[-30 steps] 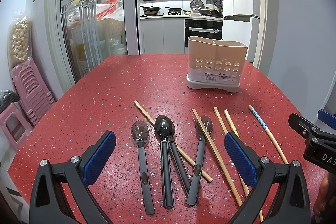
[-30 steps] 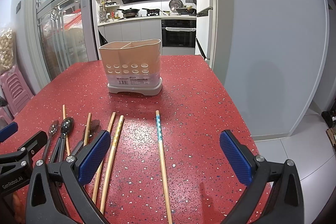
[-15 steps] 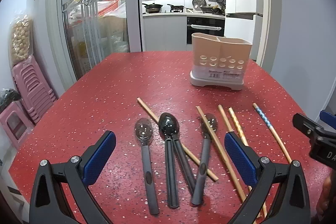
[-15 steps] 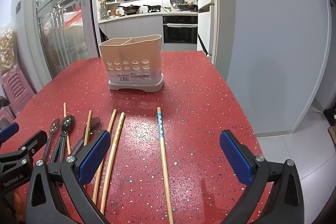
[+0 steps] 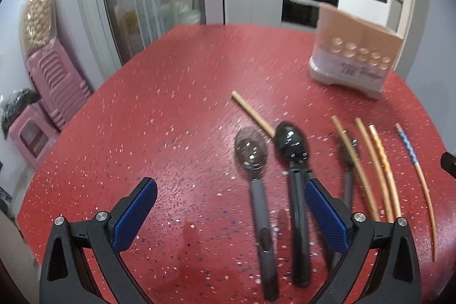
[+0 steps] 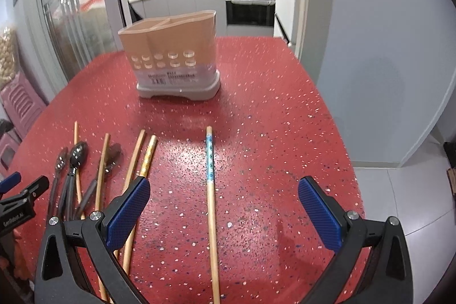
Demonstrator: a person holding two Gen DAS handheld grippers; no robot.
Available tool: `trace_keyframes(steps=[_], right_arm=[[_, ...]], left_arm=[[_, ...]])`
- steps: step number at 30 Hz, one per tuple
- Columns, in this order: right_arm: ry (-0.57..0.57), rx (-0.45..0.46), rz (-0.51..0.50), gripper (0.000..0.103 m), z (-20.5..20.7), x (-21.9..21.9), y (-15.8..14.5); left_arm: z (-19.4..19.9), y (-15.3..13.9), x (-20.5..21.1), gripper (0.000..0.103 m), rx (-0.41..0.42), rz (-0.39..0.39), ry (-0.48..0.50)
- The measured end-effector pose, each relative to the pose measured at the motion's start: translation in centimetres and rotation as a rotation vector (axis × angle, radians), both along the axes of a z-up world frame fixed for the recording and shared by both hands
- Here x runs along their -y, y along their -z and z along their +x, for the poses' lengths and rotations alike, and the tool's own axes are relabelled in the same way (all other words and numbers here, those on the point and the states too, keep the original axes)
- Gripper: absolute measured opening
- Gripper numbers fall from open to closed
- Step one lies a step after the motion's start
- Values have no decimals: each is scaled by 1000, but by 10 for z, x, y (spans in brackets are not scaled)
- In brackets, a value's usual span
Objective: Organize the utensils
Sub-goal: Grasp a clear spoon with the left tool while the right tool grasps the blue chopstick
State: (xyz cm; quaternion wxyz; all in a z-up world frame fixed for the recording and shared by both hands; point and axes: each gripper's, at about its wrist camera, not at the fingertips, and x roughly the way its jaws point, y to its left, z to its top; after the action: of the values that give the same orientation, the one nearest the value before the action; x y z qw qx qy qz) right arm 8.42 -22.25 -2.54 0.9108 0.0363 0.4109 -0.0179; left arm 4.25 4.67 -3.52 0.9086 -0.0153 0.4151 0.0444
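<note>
On the red table [image 6: 256, 110]: your utensils lie loose in a row, none yet in the holder.
Left gripper [image 5: 230, 215]: your fingers stand wide apart and hold nothing; they hover low over bare table, with the right-hand pad just in front of the spoon handles. This view is blurred.
Grey-handled spoon [image 5: 252, 158]: the leftmost utensil, bowl pointing away from you, handle running back toward your left gripper.
Black spoon [image 5: 292, 146]: just beside it on the right, lying across a plain chopstick [image 5: 250, 113] that slants away to the left.
Third spoon [image 6: 109, 158]: further right, with another chopstick laid over it.
Chopstick pair [image 6: 139, 161]: two sticks side by side, near the left pad of your right gripper.
Blue-patterned chopstick [image 6: 210, 181]: alone, apart from the rest, running up between your right fingers.
Right gripper [image 6: 223, 208]: fingers spread wide, empty, hovering above that chopstick.
Utensil holder [image 6: 173, 59]: upright at the far side, divided at the top, nothing visible inside.
Step in hand: likely the approach to a first pick.
Next move: you probably need to lower the right gripper, centre the patterned chopstick between the pads and pinch it near mid-length; thin sticks can roll.
</note>
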Motion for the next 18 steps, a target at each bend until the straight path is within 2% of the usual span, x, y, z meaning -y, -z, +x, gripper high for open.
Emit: trace_keyframes(steps=[11, 14, 18], right_arm=[[-49, -196, 13, 102, 48, 6, 28], [-71, -249, 3, 98, 59, 3, 35], [-105, -316, -14, 78, 69, -3, 43]], left_arm=[[31, 18, -12, 103, -110, -45, 4], [36, 22, -9, 103, -140, -42, 17], [48, 29, -3, 103, -189, -31, 41]])
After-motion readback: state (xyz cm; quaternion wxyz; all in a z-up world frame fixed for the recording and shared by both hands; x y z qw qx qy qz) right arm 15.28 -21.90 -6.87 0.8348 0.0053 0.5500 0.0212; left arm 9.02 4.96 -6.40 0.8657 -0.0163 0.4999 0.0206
